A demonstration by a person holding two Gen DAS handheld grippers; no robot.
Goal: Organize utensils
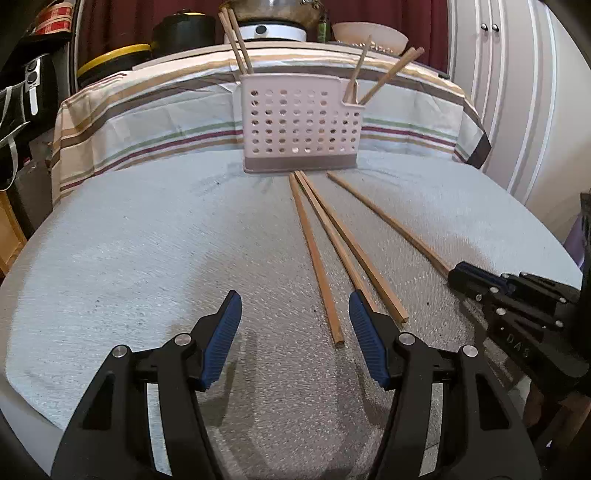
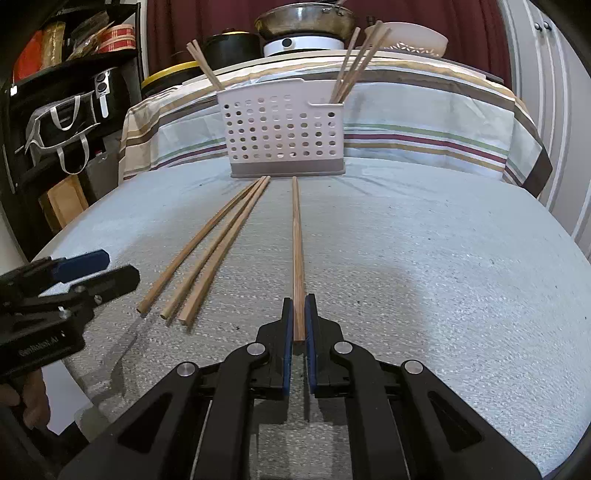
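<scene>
My right gripper (image 2: 299, 306) sits nearest me, its blue pads (image 2: 287, 332) pinched on the near end of 1 wooden chopstick (image 2: 296, 236); that stick runs straight away from me across the grey mat (image 2: 424, 258), its far tip just short of the holder's base; whether it is lifted off the mat I cannot tell. My left gripper (image 1: 295, 317) is spread wide and holds nothing, hovering low over the mat with its right pad (image 1: 364, 321) over the near part of the middle stick of a loose group; in the right wrist view this gripper (image 2: 101, 266) shows at the left edge, near the butt ends of those sticks. The 3 loose chopsticks (image 2: 210, 251) lie on the mat to the left of the gripped one, fanned apart at my end and converging toward the holder, where their tips come together. Beyond them stands the pale perforated utensil holder (image 2: 280, 129), upright on a darker base; 2 chopsticks (image 2: 205, 64) lean out of its left end, and about 3 more chopsticks (image 2: 356, 61) lean out of the lower compartment at its right end. Behind the holder a striped cloth (image 2: 424, 122) drapes over a raised surface; on top of it sit a metal pan (image 2: 303, 20) on a white round appliance (image 2: 303, 46) and a white bowl (image 2: 410, 37); a dark shelf with bags (image 2: 59, 122) stands far left.
</scene>
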